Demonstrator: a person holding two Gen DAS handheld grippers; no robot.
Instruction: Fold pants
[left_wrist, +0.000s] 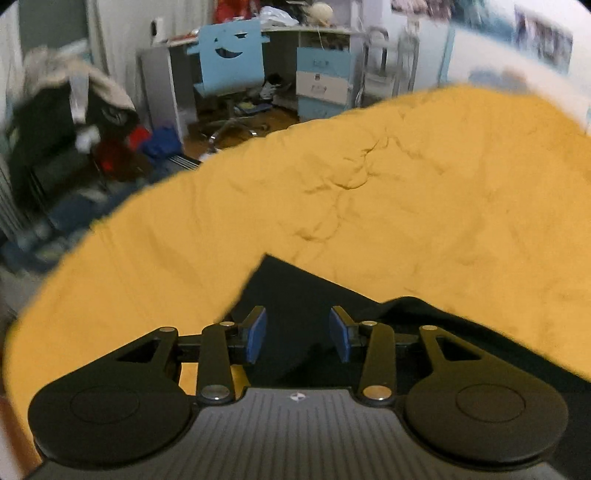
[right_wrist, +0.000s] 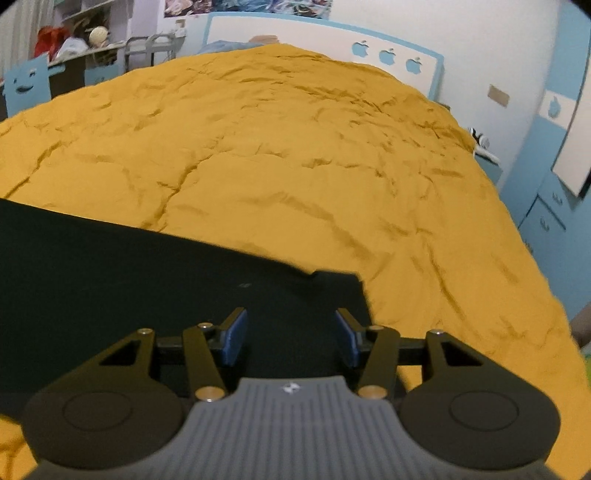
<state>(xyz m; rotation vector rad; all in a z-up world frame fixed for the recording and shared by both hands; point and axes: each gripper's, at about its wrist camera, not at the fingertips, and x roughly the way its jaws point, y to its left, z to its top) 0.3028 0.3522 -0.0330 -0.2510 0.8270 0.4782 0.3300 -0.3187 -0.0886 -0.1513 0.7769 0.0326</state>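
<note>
Both grippers, left (left_wrist: 298, 334) and right (right_wrist: 291, 336), are hovering half open and empty over dark pants (right_wrist: 129, 280) lying on the yellow bedspread (right_wrist: 295, 147); smoothing edges looks wise.

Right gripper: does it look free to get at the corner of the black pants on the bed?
Probably yes. The right gripper is open with nothing between its pads, hanging over the black pants. The pants' corner lies flat on the yellow bedspread just ahead, with nothing lying across it.
</note>
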